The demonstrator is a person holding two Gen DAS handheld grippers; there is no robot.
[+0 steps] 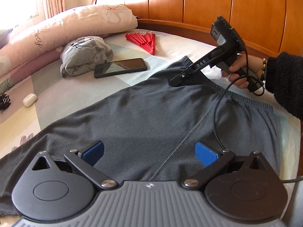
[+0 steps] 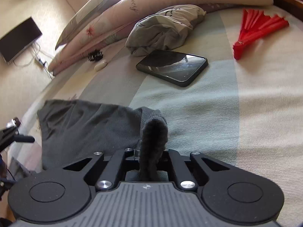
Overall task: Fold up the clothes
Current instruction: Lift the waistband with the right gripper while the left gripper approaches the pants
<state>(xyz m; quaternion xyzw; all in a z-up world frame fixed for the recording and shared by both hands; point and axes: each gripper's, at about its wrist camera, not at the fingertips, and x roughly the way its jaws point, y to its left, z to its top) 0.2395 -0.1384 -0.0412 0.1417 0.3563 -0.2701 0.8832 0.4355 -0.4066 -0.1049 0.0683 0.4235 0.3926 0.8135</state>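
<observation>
Dark grey trousers [image 1: 151, 117] lie spread on the bed, waistband toward the headboard. My left gripper [image 1: 149, 154] is open, its blue pads [image 1: 205, 154] apart just above the trousers' leg area. My right gripper [image 1: 176, 81] is shut on the trousers' ribbed waistband [image 2: 154, 132], which bunches up between its closed jaws in the right wrist view; the rest of the trousers [image 2: 90, 124] lie to its left. A folded grey garment with a cat face [image 1: 85, 54] sits near the pillow.
A black phone [image 1: 121, 67] lies beside the folded garment [image 2: 162, 28]. A red folding fan [image 1: 144, 41] lies near the wooden headboard [image 1: 208, 3]. A floral pillow [image 1: 66, 26], white earbud case [image 1: 30, 99] and black hair clip [image 1: 4, 101] lie at left.
</observation>
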